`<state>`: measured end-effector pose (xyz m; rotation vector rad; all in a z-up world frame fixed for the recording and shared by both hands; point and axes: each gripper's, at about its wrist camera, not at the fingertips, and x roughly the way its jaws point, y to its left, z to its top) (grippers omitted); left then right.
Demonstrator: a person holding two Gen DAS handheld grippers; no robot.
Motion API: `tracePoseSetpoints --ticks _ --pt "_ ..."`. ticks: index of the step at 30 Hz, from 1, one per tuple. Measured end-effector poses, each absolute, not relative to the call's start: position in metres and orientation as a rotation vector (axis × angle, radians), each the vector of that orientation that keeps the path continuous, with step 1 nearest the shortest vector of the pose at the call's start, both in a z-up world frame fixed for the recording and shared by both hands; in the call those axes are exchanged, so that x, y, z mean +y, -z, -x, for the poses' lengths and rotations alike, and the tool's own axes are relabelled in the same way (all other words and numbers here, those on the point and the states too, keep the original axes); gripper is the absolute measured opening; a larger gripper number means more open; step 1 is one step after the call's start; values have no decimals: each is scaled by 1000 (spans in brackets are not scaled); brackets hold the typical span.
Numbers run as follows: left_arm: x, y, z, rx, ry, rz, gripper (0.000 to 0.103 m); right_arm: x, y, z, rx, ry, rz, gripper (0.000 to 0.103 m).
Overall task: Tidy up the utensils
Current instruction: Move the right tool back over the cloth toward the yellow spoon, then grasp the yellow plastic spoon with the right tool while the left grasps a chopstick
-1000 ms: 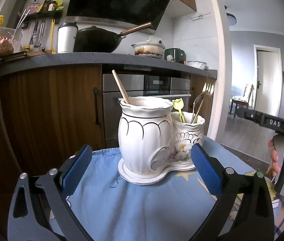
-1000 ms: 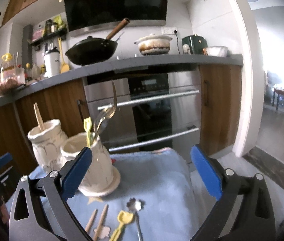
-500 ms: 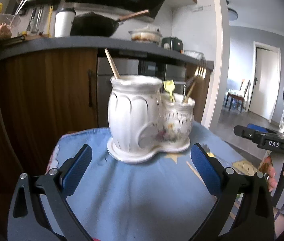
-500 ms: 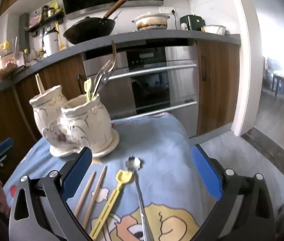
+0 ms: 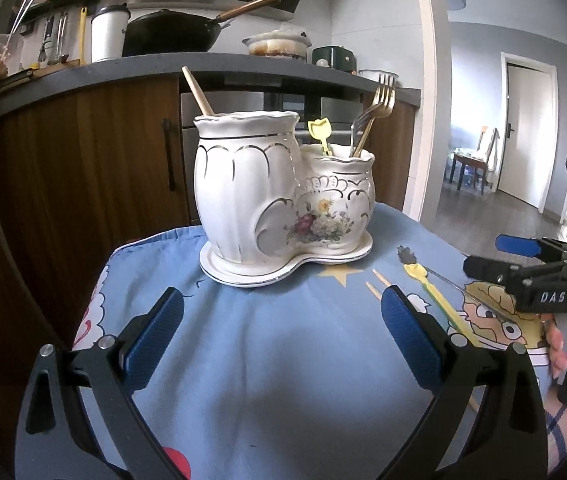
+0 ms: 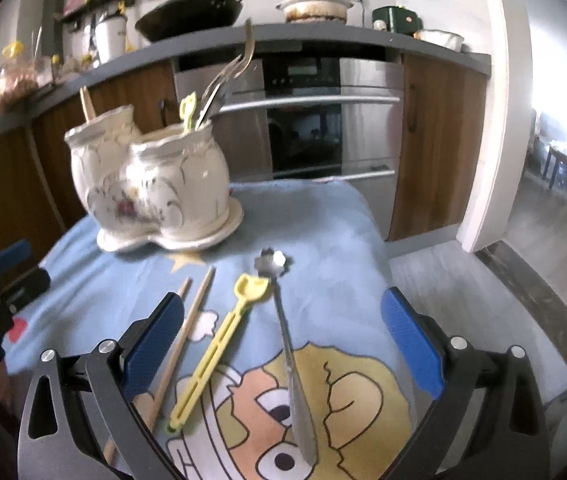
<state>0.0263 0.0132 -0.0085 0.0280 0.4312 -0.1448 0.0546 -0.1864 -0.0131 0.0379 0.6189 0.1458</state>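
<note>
The right hand-held gripper (image 6: 281, 344) hangs wide open and empty over loose utensils on the blue cloth-covered desk (image 6: 331, 220): a metal spoon (image 6: 289, 344), a yellow plastic scoop (image 6: 219, 344) and two wooden chopsticks (image 6: 181, 340), probably lined up for pickup. The left hand-held gripper (image 5: 281, 336), also open and empty, faces the white ceramic holder (image 5: 279, 196), already holding a fork (image 5: 375, 110), at the desk's far end.

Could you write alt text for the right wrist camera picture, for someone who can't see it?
An open hand-held gripper hovers over a metal spoon, yellow plastic spoon and wooden chopsticks lying on a blue cartoon cloth; a white ceramic utensil holder stands behind.
</note>
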Motion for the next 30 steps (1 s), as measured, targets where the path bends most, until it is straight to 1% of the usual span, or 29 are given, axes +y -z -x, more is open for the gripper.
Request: tracePoseSetpoints --ticks 3,6,7,8,10,11,13,14,17,19,21,28,29,30 --pt "12 8 -25 429 150 -32 97 -179 16 -56 640 -155 -12 98" --pt "11 8 -25 429 153 -36 97 -172 19 -58 669 -175 7 95" --pt "11 8 -26 429 154 -37 97 -168 20 -58 679 -184 13 92" --pt "11 8 -25 428 156 -38 97 -166 20 -58 684 -193 18 89" --pt "12 8 -26 429 158 -36 97 -160 22 -60 706 -201 33 73" --pt "11 8 -25 429 158 -35 97 -158 23 -61 715 -204 37 70" --pt "12 8 -26 431 161 -31 97 -154 26 -64 742 -215 39 58" --pt "12 8 -26 431 162 -29 97 -154 27 -65 750 -218 38 56" --pt "12 8 -26 432 166 -26 97 -152 29 -70 777 -228 27 44" --pt "12 8 -26 433 167 -27 97 -150 31 -74 792 -219 37 34" --pt "12 8 -27 433 167 -29 97 -150 33 -78 814 -225 27 31" --pt "8 8 -27 433 161 -45 97 -149 38 -92 848 -222 15 30" --pt "8 8 -27 433 160 -49 97 -148 38 -92 844 -218 29 28" --pt "7 8 -27 434 160 -53 97 -148 38 -92 842 -218 37 24"
